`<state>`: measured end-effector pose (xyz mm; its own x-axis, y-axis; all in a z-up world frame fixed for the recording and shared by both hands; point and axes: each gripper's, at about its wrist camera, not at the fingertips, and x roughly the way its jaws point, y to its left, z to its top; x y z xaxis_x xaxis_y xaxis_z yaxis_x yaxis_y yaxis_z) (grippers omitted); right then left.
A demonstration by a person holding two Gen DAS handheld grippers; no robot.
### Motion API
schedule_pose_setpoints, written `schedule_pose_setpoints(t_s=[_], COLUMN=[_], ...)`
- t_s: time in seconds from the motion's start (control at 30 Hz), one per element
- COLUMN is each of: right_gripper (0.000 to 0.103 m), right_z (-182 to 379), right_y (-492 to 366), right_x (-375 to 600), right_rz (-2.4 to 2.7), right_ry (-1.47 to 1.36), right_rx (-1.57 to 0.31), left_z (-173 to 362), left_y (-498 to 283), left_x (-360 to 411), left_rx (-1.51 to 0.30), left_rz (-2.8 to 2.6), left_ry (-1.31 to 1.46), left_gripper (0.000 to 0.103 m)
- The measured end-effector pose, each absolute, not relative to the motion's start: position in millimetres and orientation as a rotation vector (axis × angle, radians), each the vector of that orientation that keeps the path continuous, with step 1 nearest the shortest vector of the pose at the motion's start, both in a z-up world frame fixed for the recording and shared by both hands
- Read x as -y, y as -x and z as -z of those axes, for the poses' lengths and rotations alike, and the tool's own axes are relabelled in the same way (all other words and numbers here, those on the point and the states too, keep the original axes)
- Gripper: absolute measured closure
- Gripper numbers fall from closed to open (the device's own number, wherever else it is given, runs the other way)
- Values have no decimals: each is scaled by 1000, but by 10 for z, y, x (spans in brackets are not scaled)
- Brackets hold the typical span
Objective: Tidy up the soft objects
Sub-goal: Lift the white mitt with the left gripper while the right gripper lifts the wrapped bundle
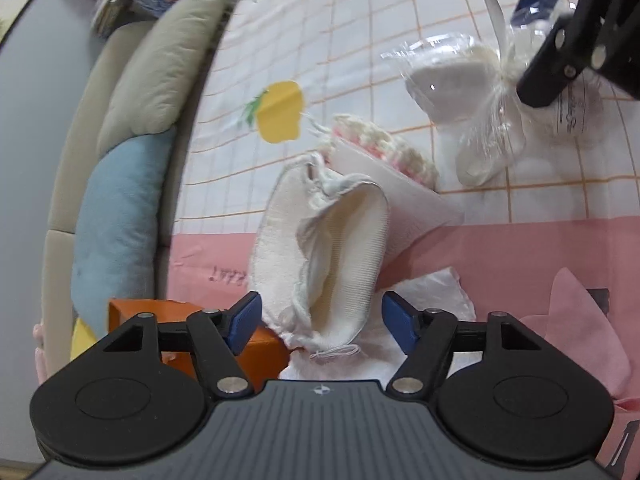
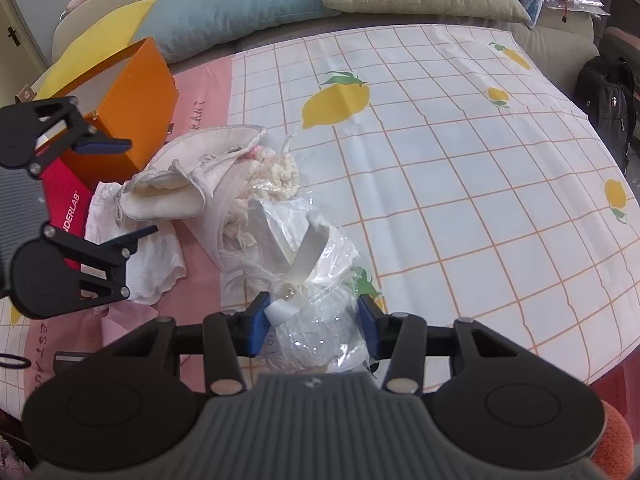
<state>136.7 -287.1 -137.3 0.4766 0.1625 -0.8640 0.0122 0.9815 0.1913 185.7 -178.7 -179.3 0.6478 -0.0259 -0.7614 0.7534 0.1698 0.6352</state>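
Two grippers work beside one orange box (image 2: 132, 120): the left gripper (image 1: 320, 320) stands released around a cream drawstring pouch (image 1: 320, 248), while the right gripper (image 2: 314, 326) clasps a clear plastic packet (image 2: 316, 320). Beyond the box, the checked sheet (image 2: 480, 184) lies open to its far edge, with three cushions along it.

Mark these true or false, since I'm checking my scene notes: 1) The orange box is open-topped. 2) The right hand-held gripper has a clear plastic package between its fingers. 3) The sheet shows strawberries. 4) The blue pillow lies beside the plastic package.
1) The orange box is open-topped: true.
2) The right hand-held gripper has the clear plastic package between its fingers: true.
3) The sheet shows strawberries: false; it shows yellow lemons.
4) The blue pillow lies beside the package: false; it sits far off at the bed's head.
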Motion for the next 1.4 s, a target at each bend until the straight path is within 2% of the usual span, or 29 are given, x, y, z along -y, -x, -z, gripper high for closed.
schedule_pose_setpoints(t_s=[0.07, 0.13, 0.17, 0.23, 0.57, 0.83, 1.4], right_gripper=[56, 56, 56, 56, 57, 57, 58], right_z=[1371, 1374, 1375, 1372, 1236, 951, 144], right_y=[-1361, -1352, -1346, -1332, -1277, -1115, -797], right_x=[2866, 2859, 2855, 2849, 2852, 2858, 2594], right_rz=[-94, -96, -97, -99, -85, -95, -203], right_ry=[-174, -167, -164, -158, -149, -167, -177], right_rx=[-1072, -1074, -1074, -1074, -1031, -976, -824], left_z=[1847, 1879, 1868, 1800, 987, 423, -199], left_y=[-1908, -1964, -1987, -1993, -1836, -1314, -794], left_x=[1783, 1767, 1752, 1700, 1442, 1295, 664], left_rx=[-734, -778, -799, -802, -768, -664, -552], left_rz=[622, 592, 578, 567, 474, 444, 257], left_ry=[-1276, -1248, -1223, -1159, -791, -615, -338], left_gripper=[38, 68, 72, 86, 92, 92, 92])
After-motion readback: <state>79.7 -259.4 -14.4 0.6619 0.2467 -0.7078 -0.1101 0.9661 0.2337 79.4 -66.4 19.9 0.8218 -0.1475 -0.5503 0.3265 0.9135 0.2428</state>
